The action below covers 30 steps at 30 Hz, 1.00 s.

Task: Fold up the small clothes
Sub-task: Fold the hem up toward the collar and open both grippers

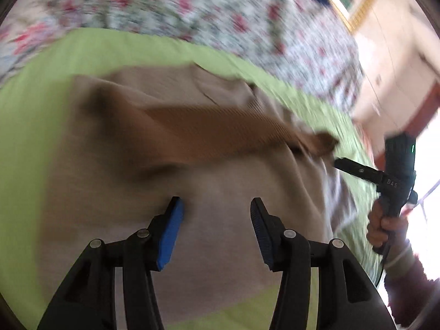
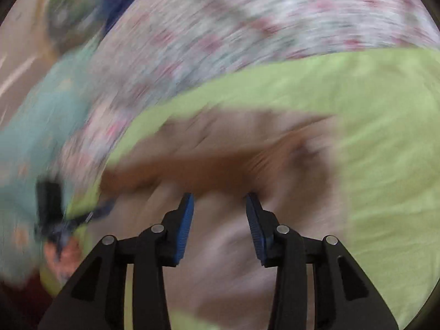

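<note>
A beige garment (image 1: 225, 192) with a brown ribbed band (image 1: 220, 134) lies spread on a lime green sheet (image 1: 33, 137). My left gripper (image 1: 217, 206) is open just above the beige cloth, holding nothing. My right gripper (image 2: 220, 200) is open over the same garment (image 2: 225, 247), close to its brown band (image 2: 192, 173). The right gripper also shows in the left wrist view (image 1: 341, 163) at the garment's right edge, held by a hand. Both views are blurred by motion.
A floral bedspread (image 1: 220, 8) lies beyond the green sheet (image 2: 385, 165). A light wooden cabinet (image 1: 393, 63) stands at the far right. A pale blue-green cloth (image 2: 35, 137) sits at the left of the right wrist view, with the other gripper's dark body (image 2: 49, 200) in front of it.
</note>
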{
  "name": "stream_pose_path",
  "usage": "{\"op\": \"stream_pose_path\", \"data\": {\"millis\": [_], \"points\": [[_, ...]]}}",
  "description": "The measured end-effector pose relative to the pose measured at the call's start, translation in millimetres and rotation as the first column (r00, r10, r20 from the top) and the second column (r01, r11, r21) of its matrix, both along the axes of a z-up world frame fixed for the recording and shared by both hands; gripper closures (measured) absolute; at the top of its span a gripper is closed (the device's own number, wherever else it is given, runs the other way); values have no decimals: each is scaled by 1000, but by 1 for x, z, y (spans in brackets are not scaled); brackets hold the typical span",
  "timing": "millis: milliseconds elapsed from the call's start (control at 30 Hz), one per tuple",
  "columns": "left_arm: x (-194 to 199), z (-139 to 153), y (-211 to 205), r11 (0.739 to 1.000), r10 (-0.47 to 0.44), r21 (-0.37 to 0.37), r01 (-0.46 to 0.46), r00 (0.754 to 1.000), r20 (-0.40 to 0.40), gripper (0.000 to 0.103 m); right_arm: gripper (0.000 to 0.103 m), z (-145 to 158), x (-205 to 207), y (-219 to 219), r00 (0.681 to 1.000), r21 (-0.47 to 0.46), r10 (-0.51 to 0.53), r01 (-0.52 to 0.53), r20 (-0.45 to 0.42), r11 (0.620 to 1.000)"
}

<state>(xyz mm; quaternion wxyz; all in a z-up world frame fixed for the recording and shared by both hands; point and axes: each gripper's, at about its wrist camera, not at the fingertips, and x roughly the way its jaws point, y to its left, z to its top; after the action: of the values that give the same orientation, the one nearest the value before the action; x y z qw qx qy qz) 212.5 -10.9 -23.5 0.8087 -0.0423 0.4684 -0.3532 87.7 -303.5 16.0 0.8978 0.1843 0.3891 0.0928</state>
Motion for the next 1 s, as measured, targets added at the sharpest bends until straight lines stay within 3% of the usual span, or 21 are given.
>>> {"op": "stream_pose_path", "data": {"millis": [33,100,200,300,333,467,600,833,1000], "points": [[1,-2,-7,1000,-12,25,12,1000,5,52,61,-6,8,21,995,-45,89,-91,-42,995],[16,-3,-17,998,-14,65,12,1000,21,53,61,-16,25,43,983,-160,146,-162,-108,974],[60,0,-12,995,53,89,-54,998,19,55,63,-25,56,40,980,-235,125,-159,-156,959],[115,6,14,972,199,120,-202,979,30,57,63,-25,91,6,987,-287,-18,-29,-158,957],[130,7,25,962,246,118,-247,969,27,57,63,-24,100,-14,983,-297,-114,68,-141,952],[155,15,70,916,389,94,-390,921,30,57,63,-11,97,-69,942,-180,-323,304,-92,936],[131,21,103,908,420,6,-420,908,-4,57,63,1,66,-66,944,-134,-327,317,-51,939],[26,21,97,935,346,-75,-347,938,-31,51,63,-2,7,-17,974,-74,-221,218,-43,973],[-40,10,84,947,302,-93,-309,950,-83,46,63,-12,-31,20,983,-29,-180,178,-48,984]]}}
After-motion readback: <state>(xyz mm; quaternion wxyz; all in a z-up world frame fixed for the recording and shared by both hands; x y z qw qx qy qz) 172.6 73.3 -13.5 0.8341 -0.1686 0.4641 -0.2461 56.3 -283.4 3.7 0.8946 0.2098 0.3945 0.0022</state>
